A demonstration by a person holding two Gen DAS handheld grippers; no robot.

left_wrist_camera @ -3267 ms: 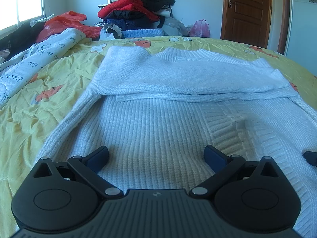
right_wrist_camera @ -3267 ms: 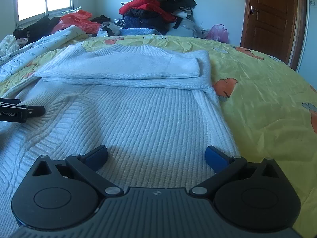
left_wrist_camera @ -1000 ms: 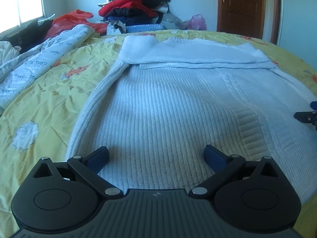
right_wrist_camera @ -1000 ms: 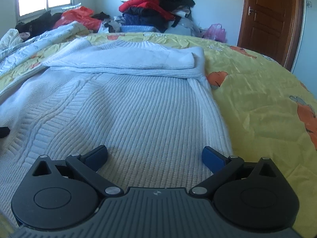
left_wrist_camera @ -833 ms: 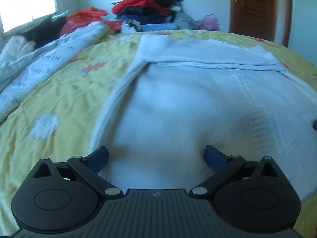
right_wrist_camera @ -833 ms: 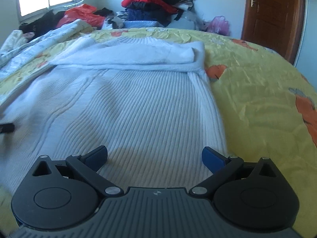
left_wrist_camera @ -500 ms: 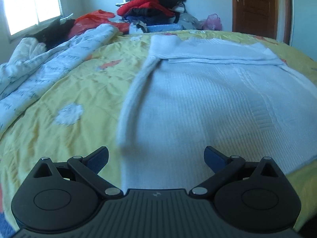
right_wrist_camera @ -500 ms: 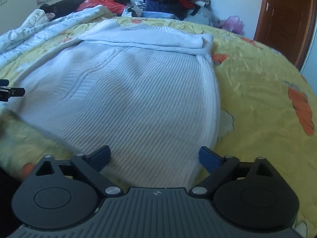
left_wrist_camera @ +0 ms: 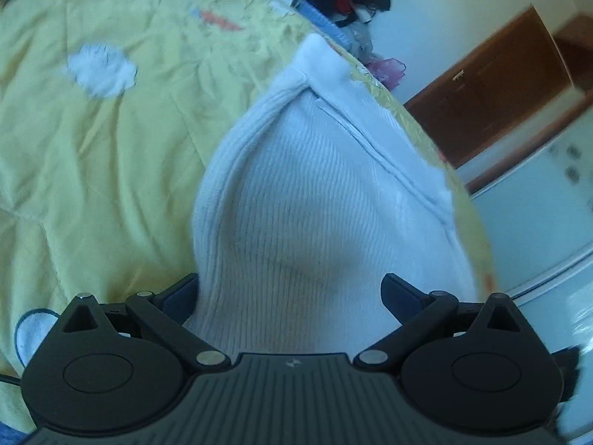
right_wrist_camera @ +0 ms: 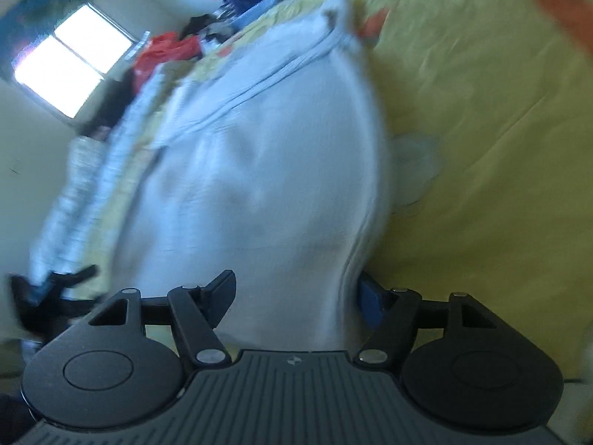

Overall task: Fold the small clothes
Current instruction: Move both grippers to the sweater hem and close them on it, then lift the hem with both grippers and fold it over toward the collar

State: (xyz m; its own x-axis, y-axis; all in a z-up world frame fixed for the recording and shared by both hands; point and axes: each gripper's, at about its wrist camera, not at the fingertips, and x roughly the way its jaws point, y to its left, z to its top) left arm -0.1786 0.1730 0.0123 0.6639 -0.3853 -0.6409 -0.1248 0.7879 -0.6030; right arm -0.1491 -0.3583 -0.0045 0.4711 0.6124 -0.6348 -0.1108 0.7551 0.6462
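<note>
Your left gripper [left_wrist_camera: 289,294] sits w/ jaws spread wide, the white knit sweater [left_wrist_camera: 315,200] running between them on the yellow bedspread [left_wrist_camera: 96,155]. Your right gripper [right_wrist_camera: 296,294] is part-closed, sweater hem btwn its fingers; firm pinch can't be told thru blur. No legible writing. Bare bedspread flanks both sweater edges.
</note>
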